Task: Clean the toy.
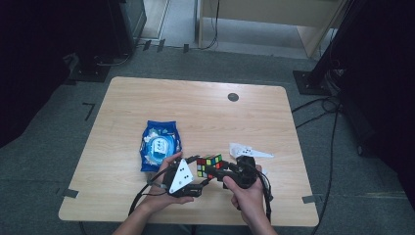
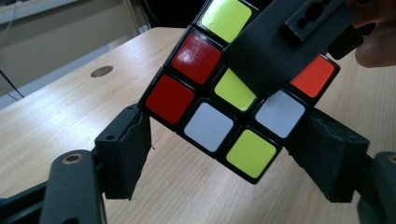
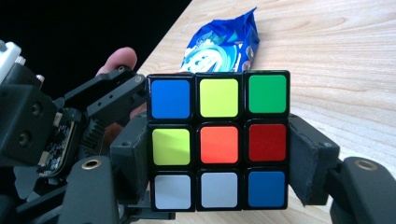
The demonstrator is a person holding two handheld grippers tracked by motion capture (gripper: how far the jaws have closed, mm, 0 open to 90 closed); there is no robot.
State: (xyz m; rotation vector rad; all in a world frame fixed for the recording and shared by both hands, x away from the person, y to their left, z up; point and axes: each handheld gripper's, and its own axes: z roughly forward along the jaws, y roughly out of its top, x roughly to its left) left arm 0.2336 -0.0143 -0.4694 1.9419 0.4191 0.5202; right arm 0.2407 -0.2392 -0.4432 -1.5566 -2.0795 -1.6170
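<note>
The right tongs (image 3: pixel 219 158) are clamped on the scrambled, black-framed, colour-stickered puzzle cube (image 1: pixel 209 165), pads pressed flat on two opposite sides, holding it just above the pale wooden worktop (image 1: pixel 205 112) near its six o'clock edge. The left tongs (image 2: pixel 224 154) stand apart around one corner of the cube (one pad looks close to touching, but I would not call it a grip). To turn a layer cleanly, I'd judge the left tongs should square up to a single outer layer and close on it alone, while the right keeps the other layers steady. The cube shows red, white and yellow-green squares on one face; blue, green and orange on another. A blue plastic snack packet (image 1: pixel 159 144) lies at its ten o'clock.
</note>
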